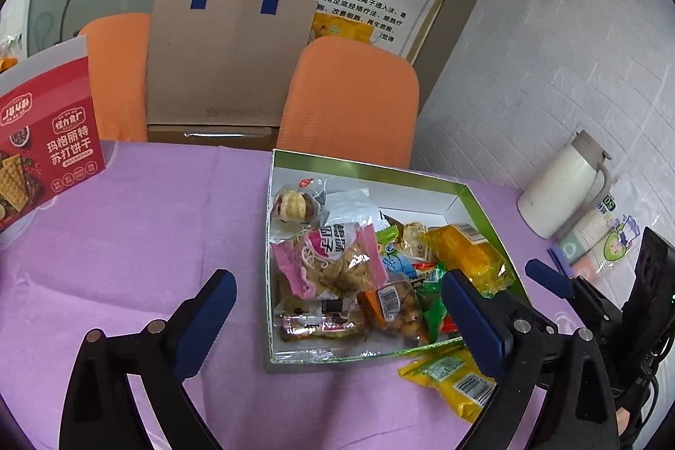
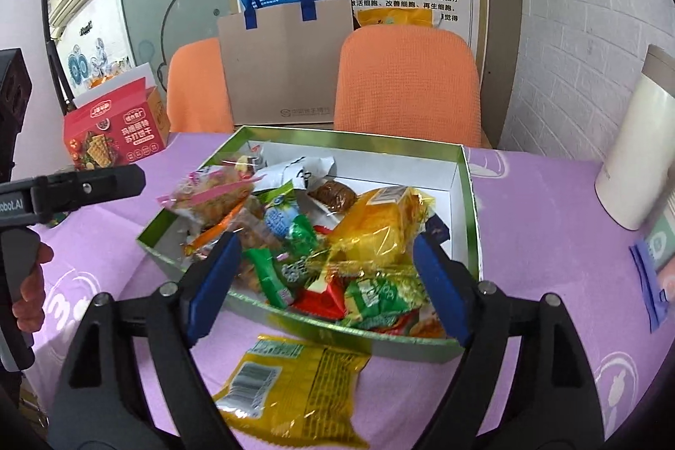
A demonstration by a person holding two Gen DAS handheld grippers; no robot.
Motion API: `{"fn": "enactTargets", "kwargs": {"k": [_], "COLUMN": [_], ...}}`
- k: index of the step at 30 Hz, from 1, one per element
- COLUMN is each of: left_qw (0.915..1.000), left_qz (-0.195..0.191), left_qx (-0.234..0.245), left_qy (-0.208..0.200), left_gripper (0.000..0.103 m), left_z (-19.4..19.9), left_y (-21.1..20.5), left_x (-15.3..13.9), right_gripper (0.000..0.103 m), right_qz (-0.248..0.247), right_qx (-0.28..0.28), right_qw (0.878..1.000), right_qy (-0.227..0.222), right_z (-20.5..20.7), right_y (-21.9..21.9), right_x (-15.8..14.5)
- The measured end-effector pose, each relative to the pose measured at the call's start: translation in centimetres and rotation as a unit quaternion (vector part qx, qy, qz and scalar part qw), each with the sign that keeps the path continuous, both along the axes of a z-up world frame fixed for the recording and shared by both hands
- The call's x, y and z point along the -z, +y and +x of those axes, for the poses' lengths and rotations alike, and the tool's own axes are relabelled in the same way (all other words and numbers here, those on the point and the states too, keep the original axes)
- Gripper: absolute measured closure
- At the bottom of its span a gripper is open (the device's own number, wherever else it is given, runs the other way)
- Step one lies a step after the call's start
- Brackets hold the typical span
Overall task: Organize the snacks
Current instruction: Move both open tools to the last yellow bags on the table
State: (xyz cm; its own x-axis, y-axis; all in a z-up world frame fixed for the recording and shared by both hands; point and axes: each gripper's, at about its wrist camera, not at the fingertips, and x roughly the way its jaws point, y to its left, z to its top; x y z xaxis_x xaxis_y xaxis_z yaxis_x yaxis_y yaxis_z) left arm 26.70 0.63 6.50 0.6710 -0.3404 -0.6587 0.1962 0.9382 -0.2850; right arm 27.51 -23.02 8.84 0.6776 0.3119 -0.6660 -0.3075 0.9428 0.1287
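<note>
Green-rimmed box (image 2: pixel 470 197) brims with wrapped snacks (image 2: pixel 320 235) between the right gripper's (image 2: pixel 327 287) spread, empty fingers, one yellow packet (image 2: pixel 291 386) lying outside beneath; left gripper (image 1: pixel 337 319) likewise gapes.

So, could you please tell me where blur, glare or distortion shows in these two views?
Left wrist view: fisheye bends the snack box edges; dark corners. Right wrist view: the white jug at the right edge looks smeared; the yellow packet shows foil glare.

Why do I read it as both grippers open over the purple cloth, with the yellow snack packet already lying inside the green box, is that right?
Not quite. Both the left gripper and right gripper are open, but the yellow packet lies on the purple cloth outside the green box, by its near edge. The right wrist view shows it best.
</note>
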Motion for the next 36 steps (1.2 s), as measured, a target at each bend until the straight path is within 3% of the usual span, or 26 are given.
{"fn": "enactTargets", "kwargs": {"k": [11,16,23,29,31,36], "left_qw": [0.9981,0.9981,0.9976,0.9973,0.9975,0.9969], "left_qz": [0.057,0.056,0.064,0.066,0.062,0.046], "left_qx": [-0.006,0.007,0.017,0.032,0.035,0.056], "left_qy": [-0.021,-0.023,-0.018,-0.006,0.002,0.029], "left_gripper": [0.004,0.004,0.004,0.004,0.004,0.005], "left_z": [-5.7,-7.6,-8.6,-8.4,-8.2,-7.9], "left_y": [-1.9,-2.8,-4.2,-5.3,-5.7,-6.3], "left_x": [-2.2,-2.3,-1.7,-0.6,-0.1,1.4], "right_gripper": [0.013,0.013,0.013,0.022,0.03,0.035], "right_qz": [0.022,0.034,0.055,0.074,0.087,0.099], "right_qx": [0.007,0.016,0.043,0.055,0.06,0.045], "right_qw": [0.999,0.999,0.997,0.994,0.992,0.989], "right_qy": [-0.03,-0.03,0.02,0.057,0.071,0.102], "right_z": [-5.1,-6.8,-6.9,-5.9,-5.5,-5.4], "right_y": [-0.8,-1.7,-3.3,-4.1,-4.2,-4.0], "right_x": [-2.7,-2.5,0.0,2.3,2.9,4.8]}}
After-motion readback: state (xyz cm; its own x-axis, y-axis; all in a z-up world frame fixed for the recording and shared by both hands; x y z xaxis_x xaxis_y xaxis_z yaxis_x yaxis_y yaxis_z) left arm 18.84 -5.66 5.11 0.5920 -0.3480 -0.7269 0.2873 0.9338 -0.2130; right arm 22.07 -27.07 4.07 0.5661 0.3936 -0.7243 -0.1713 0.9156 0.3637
